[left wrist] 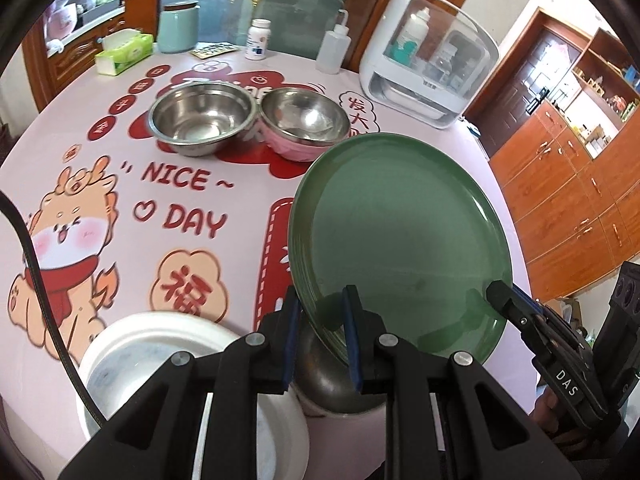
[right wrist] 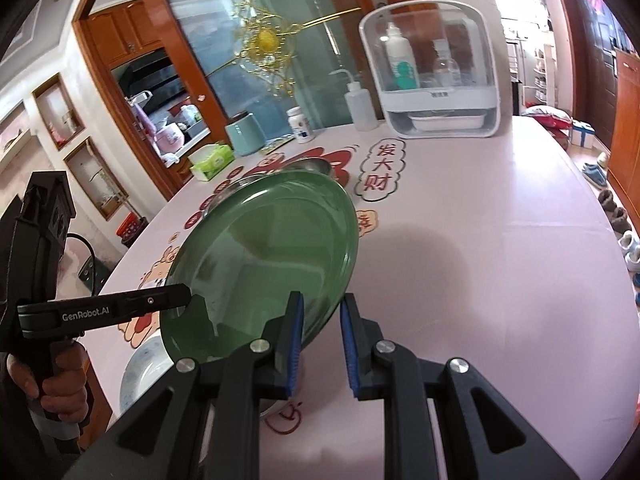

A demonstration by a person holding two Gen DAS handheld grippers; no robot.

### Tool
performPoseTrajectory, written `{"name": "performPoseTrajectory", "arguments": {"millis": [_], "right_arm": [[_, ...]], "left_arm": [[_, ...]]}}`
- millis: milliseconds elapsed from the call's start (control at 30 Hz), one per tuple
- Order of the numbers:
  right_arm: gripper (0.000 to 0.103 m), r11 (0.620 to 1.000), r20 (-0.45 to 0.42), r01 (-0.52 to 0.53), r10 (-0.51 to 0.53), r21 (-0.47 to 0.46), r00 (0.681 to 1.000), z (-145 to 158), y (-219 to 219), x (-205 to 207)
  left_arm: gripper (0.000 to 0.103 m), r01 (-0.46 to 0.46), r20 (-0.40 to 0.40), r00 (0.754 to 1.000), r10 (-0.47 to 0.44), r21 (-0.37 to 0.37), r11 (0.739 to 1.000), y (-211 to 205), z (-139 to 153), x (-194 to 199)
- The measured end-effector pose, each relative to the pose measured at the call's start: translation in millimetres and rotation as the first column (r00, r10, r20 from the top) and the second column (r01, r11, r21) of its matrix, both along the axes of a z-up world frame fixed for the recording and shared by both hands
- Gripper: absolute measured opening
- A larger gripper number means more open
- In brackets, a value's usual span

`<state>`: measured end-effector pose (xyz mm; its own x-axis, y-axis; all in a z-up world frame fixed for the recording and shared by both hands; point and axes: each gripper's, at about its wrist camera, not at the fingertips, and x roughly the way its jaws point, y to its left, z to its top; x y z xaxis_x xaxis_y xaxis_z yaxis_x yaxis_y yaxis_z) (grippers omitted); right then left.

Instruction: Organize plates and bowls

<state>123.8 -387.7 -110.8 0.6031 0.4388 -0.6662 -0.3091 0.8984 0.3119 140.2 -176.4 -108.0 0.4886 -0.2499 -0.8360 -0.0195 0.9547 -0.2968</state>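
Observation:
A green plate (left wrist: 400,232) (right wrist: 272,248) hangs tilted above the pink printed table (left wrist: 224,264), held at two spots on its rim. My left gripper (left wrist: 322,292) is shut on the near rim; in the right wrist view its finger (right wrist: 182,294) reaches the plate from the left. My right gripper (right wrist: 322,298) is shut on the rim nearest it, and shows as a finger (left wrist: 498,290) at the plate's right. Below lie a white plate (left wrist: 160,360) (right wrist: 140,372) and a steel bowl (left wrist: 340,384), partly hidden. Two steel bowls (left wrist: 202,116) (left wrist: 304,120) stand side by side farther back.
Along the far edge stand a tissue box (left wrist: 124,52), a teal canister (left wrist: 178,26), a pill bottle (left wrist: 258,38), a squeeze bottle (left wrist: 334,46) and a white box with a clear lid (left wrist: 428,60). Wooden cabinets (left wrist: 568,200) rise beyond the table's right edge.

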Motion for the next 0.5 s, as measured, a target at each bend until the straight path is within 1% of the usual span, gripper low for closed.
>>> {"name": "performPoseTrajectory", "arguments": {"millis": [500], "right_arm": [[0.018,0.996,-0.001,-0.083,0.083,-0.025,0.997,3,42,-43]], "left_arm": [[0.018,-0.068,0.010,0.998,0.068,0.004,0.998,46,4,-54]]}}
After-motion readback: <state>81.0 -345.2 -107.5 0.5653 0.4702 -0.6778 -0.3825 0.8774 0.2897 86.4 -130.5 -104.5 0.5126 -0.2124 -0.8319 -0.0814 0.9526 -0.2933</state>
